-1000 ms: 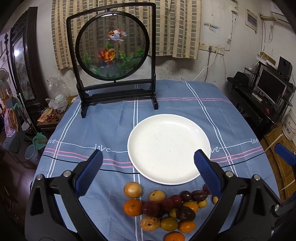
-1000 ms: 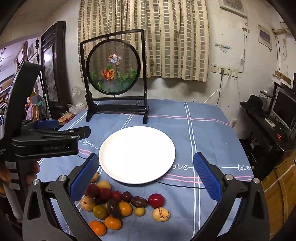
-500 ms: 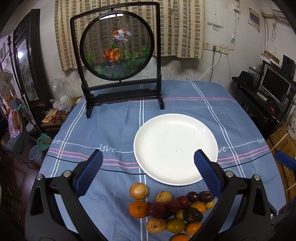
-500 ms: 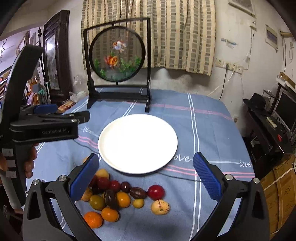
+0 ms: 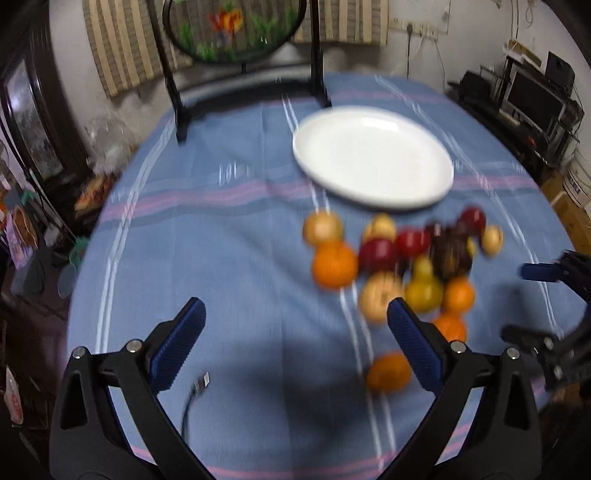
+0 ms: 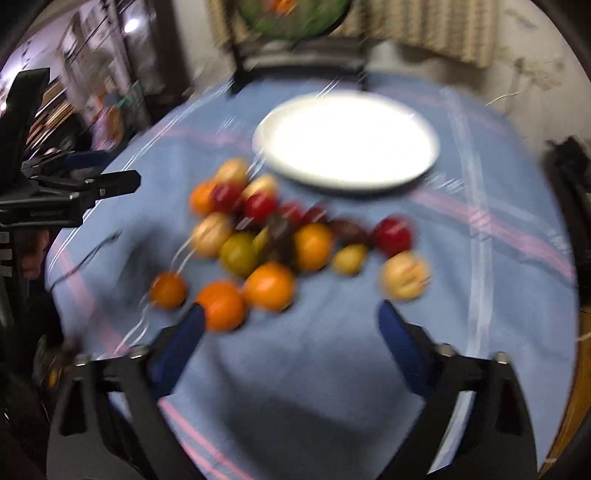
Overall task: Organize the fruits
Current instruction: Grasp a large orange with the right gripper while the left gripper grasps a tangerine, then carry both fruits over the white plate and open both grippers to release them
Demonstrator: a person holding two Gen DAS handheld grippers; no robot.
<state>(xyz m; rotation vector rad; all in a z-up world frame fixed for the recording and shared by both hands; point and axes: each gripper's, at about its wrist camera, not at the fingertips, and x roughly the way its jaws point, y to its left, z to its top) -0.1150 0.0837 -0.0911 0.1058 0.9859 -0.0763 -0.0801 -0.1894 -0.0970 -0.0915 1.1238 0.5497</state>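
A pile of small fruits [image 5: 399,258] lies on the blue tablecloth just in front of an empty white plate [image 5: 373,155]: oranges, red, yellow, tan and dark ones. My left gripper [image 5: 295,310] is open over bare cloth to the left of the pile, with one orange [image 5: 389,371] beside its right finger. In the right wrist view the same fruits [image 6: 280,236] and plate [image 6: 347,140] show blurred. My right gripper [image 6: 291,312] hangs just short of the pile, its jaws closing with nothing between them. An orange [image 6: 221,304] sits by its left fingertip.
A black-framed round fish screen [image 5: 236,33] stands at the back of the table. A thin cable [image 5: 195,391] lies on the cloth near my left finger. The right gripper [image 5: 546,273] shows at the right edge, and the left gripper [image 6: 74,188] at the left. A desk with monitor [image 5: 535,96] stands right.
Both grippers have dropped and tipped down toward the table. The fruits now lie ahead of the fingertips instead of under them. The right jaws stand a little narrower.
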